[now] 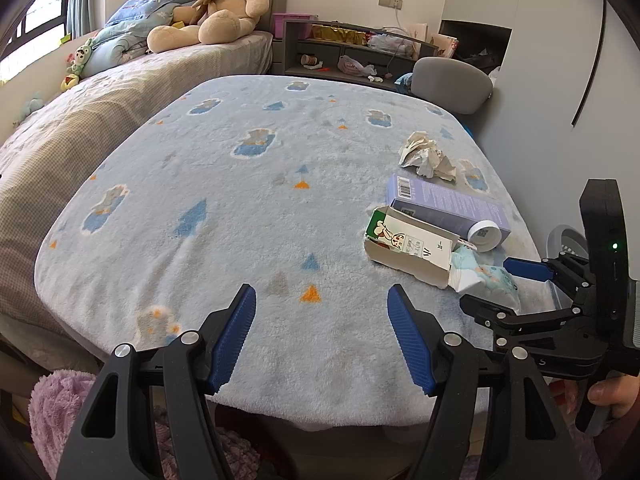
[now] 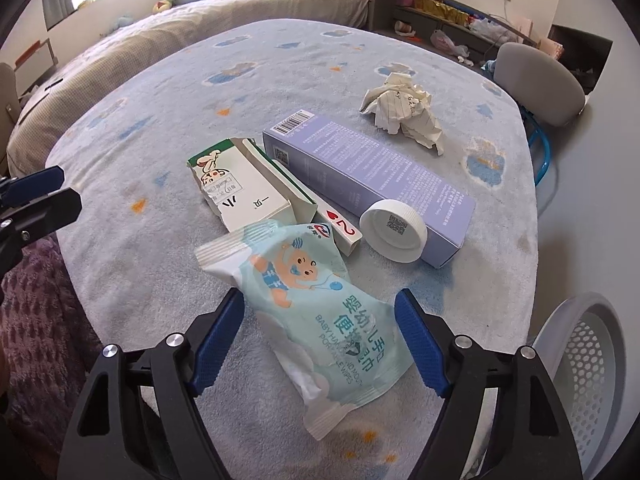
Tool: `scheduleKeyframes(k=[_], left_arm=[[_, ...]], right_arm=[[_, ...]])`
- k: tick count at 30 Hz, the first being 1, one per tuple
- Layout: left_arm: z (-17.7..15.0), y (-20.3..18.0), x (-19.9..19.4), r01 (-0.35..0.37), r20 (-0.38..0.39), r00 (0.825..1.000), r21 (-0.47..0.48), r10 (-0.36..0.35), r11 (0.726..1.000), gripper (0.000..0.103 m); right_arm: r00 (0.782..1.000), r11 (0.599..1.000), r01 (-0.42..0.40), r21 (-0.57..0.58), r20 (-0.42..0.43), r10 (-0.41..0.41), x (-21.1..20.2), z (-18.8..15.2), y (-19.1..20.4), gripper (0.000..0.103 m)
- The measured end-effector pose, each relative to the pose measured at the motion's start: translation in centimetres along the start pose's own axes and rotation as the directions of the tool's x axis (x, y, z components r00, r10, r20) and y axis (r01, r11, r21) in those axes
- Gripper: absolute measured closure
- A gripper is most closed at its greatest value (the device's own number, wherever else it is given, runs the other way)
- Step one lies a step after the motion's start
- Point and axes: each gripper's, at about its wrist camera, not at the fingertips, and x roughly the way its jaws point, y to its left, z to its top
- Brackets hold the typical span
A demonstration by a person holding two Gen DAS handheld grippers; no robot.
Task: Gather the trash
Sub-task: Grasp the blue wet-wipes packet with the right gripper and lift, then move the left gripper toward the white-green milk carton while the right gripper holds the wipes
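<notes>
Right wrist view shows the pale blue plastic baby-wipes packet (image 2: pixel 316 320) lying at lower centre between the right gripper's (image 2: pixel 320 344) wide, not yet gripping jaws, its long axis running up-left, while the left gripper (image 1: pixel 322 336) hangs wide and empty farther off.

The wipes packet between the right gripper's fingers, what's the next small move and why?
Probably close the right gripper on the wipes packet. The packet lies flat on the blanket between the two blue pads, which do not yet look pressed on it. The perforated bin sits just off the table's edge, so a grip should come before any lift.
</notes>
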Motion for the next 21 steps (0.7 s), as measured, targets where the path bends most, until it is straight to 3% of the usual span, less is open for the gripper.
scheduleKeyframes(k=[4, 12, 21], left_arm=[[0.0, 0.1, 0.0, 0.0, -0.001, 1.0, -0.002, 0.0, 1.0, 0.037], [-0.2, 0.6, 0.3, 0.004, -0.012, 1.0, -0.014, -0.004, 1.0, 0.037], [-0.6, -0.1, 0.7, 0.002, -0.028, 1.0, -0.004, -0.002, 1.0, 0.037]], right_arm=[[1.0, 1.0, 0.021, -0.003, 0.006, -0.021, -0.2, -0.3, 0.3, 0.041], [0.998, 0.995, -0.019, 0.1, 0.063, 0.012, -2.6, -1.3, 0.4, 0.048], [0.995, 0.964, -0.022, 0.266, 0.101, -0.005, -4.2, -3.2, -0.9, 0.049]])
